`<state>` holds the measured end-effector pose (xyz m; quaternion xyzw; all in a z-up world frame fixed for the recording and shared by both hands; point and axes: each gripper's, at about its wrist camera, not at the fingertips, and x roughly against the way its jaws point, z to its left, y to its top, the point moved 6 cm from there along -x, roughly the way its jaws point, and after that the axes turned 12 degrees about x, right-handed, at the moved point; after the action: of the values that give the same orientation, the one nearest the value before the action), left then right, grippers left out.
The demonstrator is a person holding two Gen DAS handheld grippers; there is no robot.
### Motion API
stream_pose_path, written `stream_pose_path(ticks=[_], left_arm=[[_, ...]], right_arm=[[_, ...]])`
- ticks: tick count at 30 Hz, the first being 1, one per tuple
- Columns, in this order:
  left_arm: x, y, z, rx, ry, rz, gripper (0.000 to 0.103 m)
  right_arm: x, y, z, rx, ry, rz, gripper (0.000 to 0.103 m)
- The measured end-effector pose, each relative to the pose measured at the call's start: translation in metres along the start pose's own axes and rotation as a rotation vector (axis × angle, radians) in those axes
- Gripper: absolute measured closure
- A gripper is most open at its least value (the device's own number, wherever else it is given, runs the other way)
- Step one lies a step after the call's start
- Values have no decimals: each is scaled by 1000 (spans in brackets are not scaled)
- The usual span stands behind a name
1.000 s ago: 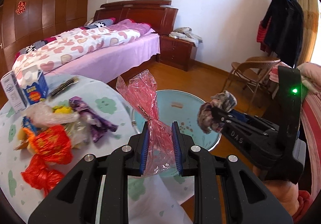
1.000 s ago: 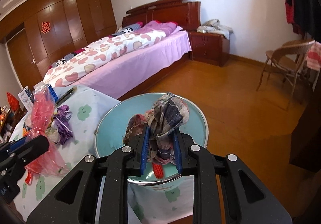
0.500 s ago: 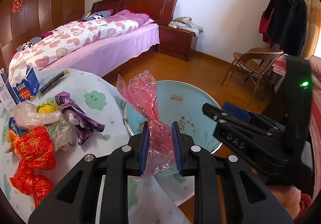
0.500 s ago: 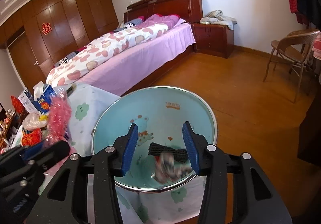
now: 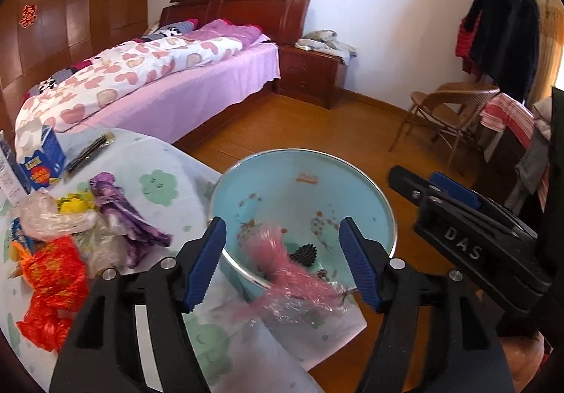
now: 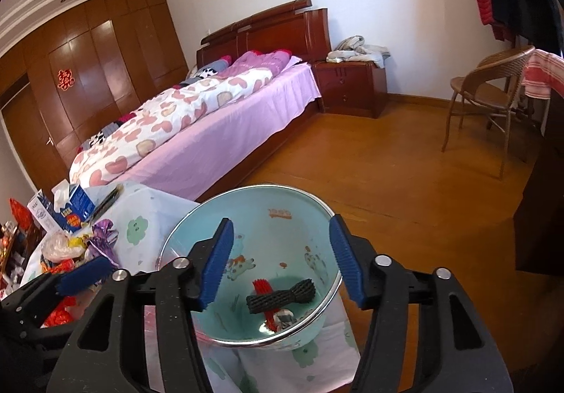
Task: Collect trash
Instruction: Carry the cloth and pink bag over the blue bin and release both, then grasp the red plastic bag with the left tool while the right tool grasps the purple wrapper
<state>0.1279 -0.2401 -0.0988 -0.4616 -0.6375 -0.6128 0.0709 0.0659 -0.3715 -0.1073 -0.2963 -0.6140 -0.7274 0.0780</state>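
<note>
Room: bedroom with a glossy orange-brown wooden floor (image 6: 405, 181), white walls and a wall of dark wood wardrobe panels (image 6: 105, 65) bearing a red paper ornament.

Furniture: bed (image 6: 218, 132) with purple sheet, heart-print quilt and reddish-brown headboard; matching nightstand (image 6: 352, 90) with crumpled cloth on top; wicker chair (image 6: 493, 93) by hanging dark clothing.

Surface: table under a white cloth (image 5: 165, 160) printed with green cloud shapes.

Items on the cloth, left side:
- blue and white carton (image 5: 42, 160);
- dark flat item (image 5: 90, 151) just beside it, too small to identify;
- clear plastic bag (image 5: 53, 216);
- yellow scrap (image 5: 74, 206);
- purple wrapper (image 5: 123, 216);
- red-orange foil bag (image 5: 53, 280).

Receptacle: pale blue bin (image 6: 299, 216) with metal rim and cartoon print, at the table's near edge. Its bottom holds a black ribbed bow-shaped piece (image 6: 282, 296), a red piece (image 6: 264, 301) and a patterned scrap, partly hidden.

Left gripper (image 5: 285, 262): blue-padded jaws opening, standing wide apart over the bin's near rim. A pink cellophane wrapper (image 5: 282, 269), motion-blurred, lies between them at the rim, touching neither pad, with a clear crinkled part trailing onto the cloth.

Right gripper (image 6: 282, 266): jaws opening, well apart, nothing between the pads, poised above the bin mouth. In the left wrist view it appears to the right of the bin (image 5: 458, 216).
</note>
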Motion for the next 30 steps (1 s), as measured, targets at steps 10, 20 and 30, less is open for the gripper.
stream_pose_path(ticks=[10,20,30], left_arm=[[28,0,50,89,136,-42,15],[58,-11,100,156,251,-72,7],[79,-20,133,204,286,-84,6]], right_arm=[[14,1,7,1,-93,-71,17],[18,-2,45,168,-89,-62,10],[25,-7,86,226,1,-35,10]])
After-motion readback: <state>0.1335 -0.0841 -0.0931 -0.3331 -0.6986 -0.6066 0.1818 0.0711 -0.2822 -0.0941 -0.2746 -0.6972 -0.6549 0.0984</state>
